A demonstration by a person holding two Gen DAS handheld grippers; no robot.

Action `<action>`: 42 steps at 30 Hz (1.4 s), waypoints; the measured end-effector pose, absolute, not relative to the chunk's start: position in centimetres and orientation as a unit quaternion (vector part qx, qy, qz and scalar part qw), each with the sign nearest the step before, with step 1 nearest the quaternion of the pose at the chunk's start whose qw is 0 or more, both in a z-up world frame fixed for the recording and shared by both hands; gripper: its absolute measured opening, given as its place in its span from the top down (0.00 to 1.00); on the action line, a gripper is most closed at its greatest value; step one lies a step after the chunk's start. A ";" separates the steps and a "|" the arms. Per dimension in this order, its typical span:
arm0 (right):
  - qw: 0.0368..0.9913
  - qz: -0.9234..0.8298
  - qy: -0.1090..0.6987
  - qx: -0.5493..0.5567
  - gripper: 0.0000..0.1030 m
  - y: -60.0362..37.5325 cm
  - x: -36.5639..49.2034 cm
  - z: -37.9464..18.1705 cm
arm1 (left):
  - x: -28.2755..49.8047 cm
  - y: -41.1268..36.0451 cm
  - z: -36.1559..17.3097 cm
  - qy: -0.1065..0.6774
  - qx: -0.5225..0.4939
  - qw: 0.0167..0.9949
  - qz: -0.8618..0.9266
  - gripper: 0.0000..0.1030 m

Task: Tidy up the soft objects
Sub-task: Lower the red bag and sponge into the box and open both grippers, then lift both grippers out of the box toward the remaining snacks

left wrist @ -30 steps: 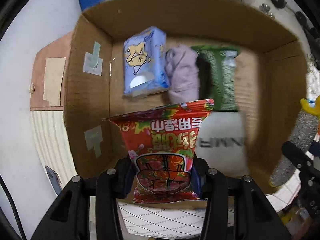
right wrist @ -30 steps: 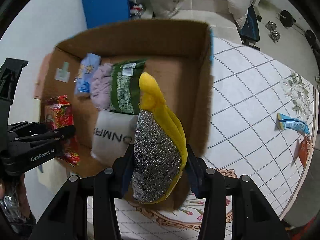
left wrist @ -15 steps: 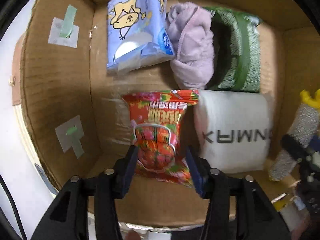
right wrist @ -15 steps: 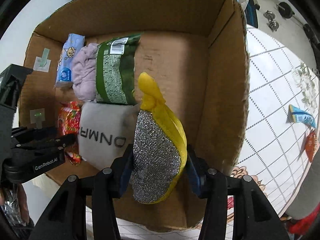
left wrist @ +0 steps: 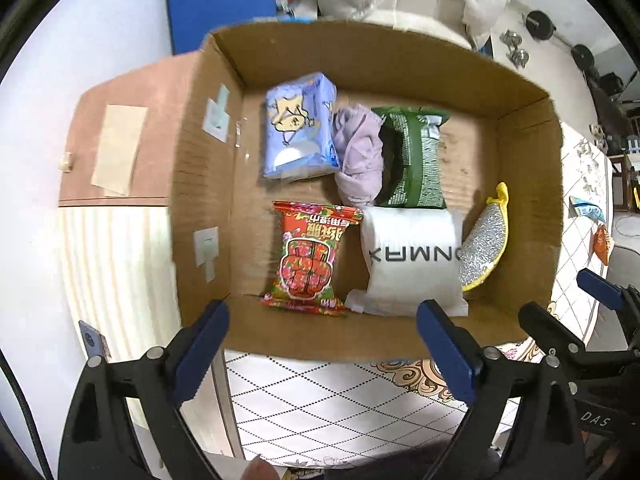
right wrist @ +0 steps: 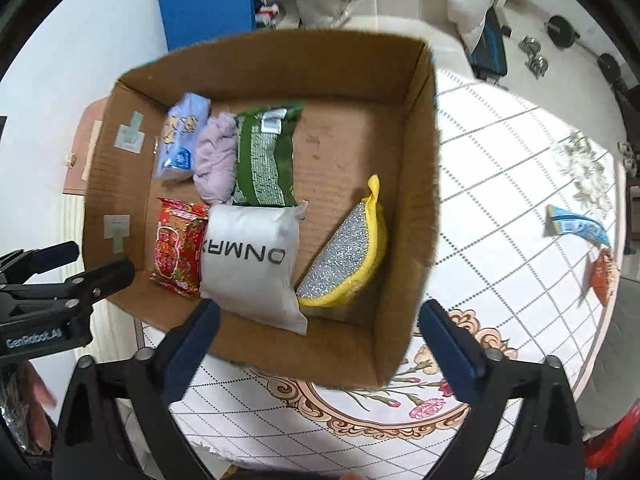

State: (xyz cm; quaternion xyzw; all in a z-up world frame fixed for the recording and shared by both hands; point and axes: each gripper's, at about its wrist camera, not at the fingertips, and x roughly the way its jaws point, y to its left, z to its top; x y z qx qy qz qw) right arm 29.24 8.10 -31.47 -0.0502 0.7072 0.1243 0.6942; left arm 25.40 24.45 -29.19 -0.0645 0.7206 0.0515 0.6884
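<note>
The big brown cardboard box (left wrist: 524, 208) sits on a white table with a diamond-line cloth (left wrist: 320, 400). Going from left to right inside the box, the back row has a soft blue tissue pack with a cartoon bear (left wrist: 298, 126), a crumpled purple cloth (left wrist: 358, 154) and a green crinkly bag (left wrist: 416, 160). The front row has a shiny red snack bag (left wrist: 308, 256), touching a puffy white bag with black letters (left wrist: 414, 258), and then a silver sparkly scrubber with a yellow back (left wrist: 486, 240), which leans on the white bag.

The left gripper (left wrist: 322, 344) is above the near wall of the box. Its jaws have just been opening and now stand wide apart with nothing between them. The red snack bag lies flat on the box floor, beyond the blue fingers (left wrist: 200, 344) and not touching them.

The right gripper (right wrist: 318, 342) has also just been opening. Its jaws are wide apart and empty. The scrubber lies in the box beyond the fingertips, clear of both.
</note>
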 end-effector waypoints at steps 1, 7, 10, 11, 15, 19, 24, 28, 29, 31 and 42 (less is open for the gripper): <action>0.701 0.124 0.700 -0.052 0.00 7.9 28.7 -30.8 | 25.5 24.4 -28.6 0.714 -0.063 0.695 0.056 0.06; 0.729 0.123 0.671 -0.059 0.00 7.3 25.4 -27.1 | 22.3 23.7 -25.1 0.667 -0.068 0.738 0.078 0.06; 0.745 0.126 0.652 -0.063 0.00 6.9 23.6 -25.5 | 20.7 23.1 -23.7 0.647 -0.064 0.755 0.090 0.06; 0.749 0.126 0.647 -0.063 0.00 6.9 23.2 -25.1 | 20.0 23.0 -22.8 0.637 -0.063 0.762 0.095 0.06; 0.767 0.125 0.626 -0.059 0.00 6.2 21.4 -23.3 | 18.2 22.0 -21.1 0.615 -0.061 0.779 0.103 0.06; 0.781 0.126 0.610 -0.047 0.00 5.1 19.8 -20.8 | 16.6 21.3 -19.4 0.592 -0.057 0.796 0.111 0.05; 0.798 0.125 0.589 -0.038 0.00 3.6 18.2 -18.1 | 15.0 20.7 -17.0 0.568 -0.062 0.812 0.118 0.05; 0.806 0.126 0.577 -0.036 0.00 2.5 17.3 -16.7 | 14.2 19.9 -15.5 0.557 -0.056 0.820 0.118 0.05; 0.806 0.128 0.576 -0.034 0.00 2.4 17.3 -16.6 | 14.1 19.7 -15.3 0.556 -0.055 0.821 0.118 0.05; 0.806 0.132 0.576 -0.029 0.00 2.0 17.1 -16.3 | 13.9 19.1 -14.8 0.554 -0.050 0.822 0.118 0.05; 0.789 0.129 0.597 0.055 0.00 -4.9 19.5 -17.6 | 18.5 10.0 -14.7 0.553 0.073 0.826 0.081 0.05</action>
